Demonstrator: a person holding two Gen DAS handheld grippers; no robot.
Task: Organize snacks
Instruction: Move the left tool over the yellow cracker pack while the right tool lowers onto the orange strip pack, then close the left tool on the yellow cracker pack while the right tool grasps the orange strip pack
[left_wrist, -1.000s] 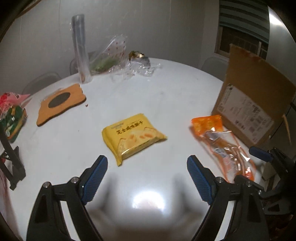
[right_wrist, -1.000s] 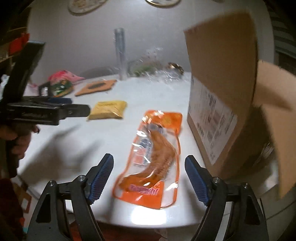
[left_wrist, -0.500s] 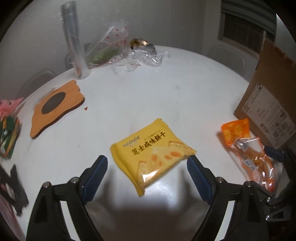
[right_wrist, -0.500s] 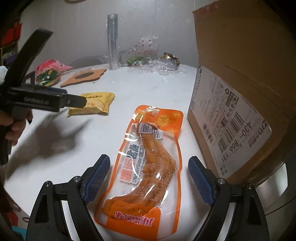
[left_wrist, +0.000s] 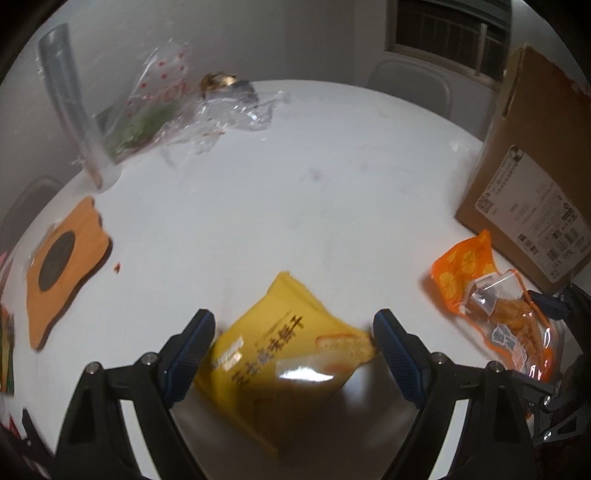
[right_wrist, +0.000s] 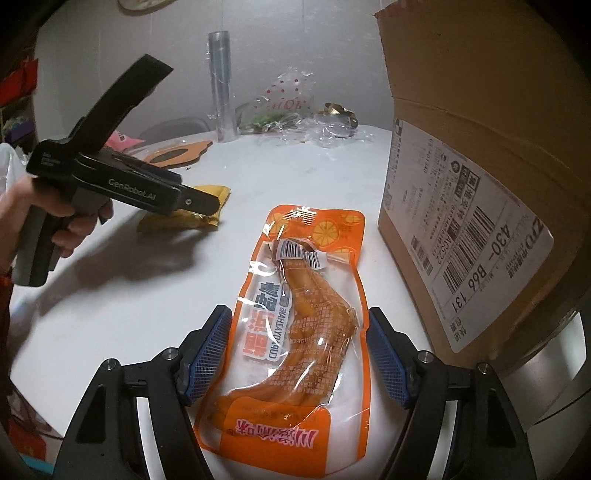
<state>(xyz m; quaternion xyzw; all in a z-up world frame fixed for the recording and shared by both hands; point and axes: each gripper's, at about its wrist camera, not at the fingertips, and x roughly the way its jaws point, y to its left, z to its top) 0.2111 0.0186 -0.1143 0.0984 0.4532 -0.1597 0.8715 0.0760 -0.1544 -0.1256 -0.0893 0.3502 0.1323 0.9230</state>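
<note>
A yellow cracker packet (left_wrist: 280, 354) lies on the white round table (left_wrist: 295, 192), tilted between the fingers of my left gripper (left_wrist: 293, 343). That gripper is open; the packet's right corner reaches the right pad. An orange pouch with a clear window (right_wrist: 295, 325) lies lengthwise between the fingers of my right gripper (right_wrist: 297, 350). Its jaws are closing, and a thin gap still shows on each side of the pouch. An open cardboard box (right_wrist: 480, 177) stands just right of the pouch. In the right wrist view, a hand holds the left gripper (right_wrist: 199, 201) over the yellow packet (right_wrist: 218, 212).
An orange mat with a dark oval (left_wrist: 62, 266) lies at the left. A clear plastic tube (left_wrist: 70, 103) and crumpled plastic bags (left_wrist: 159, 107) sit at the table's far side. More snack packs (left_wrist: 4, 350) lie at the left edge. A chair (left_wrist: 410, 85) stands behind the table.
My left gripper has moved forward over the yellow packet, which now sits between its fingers. My right gripper has come closer to the orange pouch and its fingers have narrowed around it.
</note>
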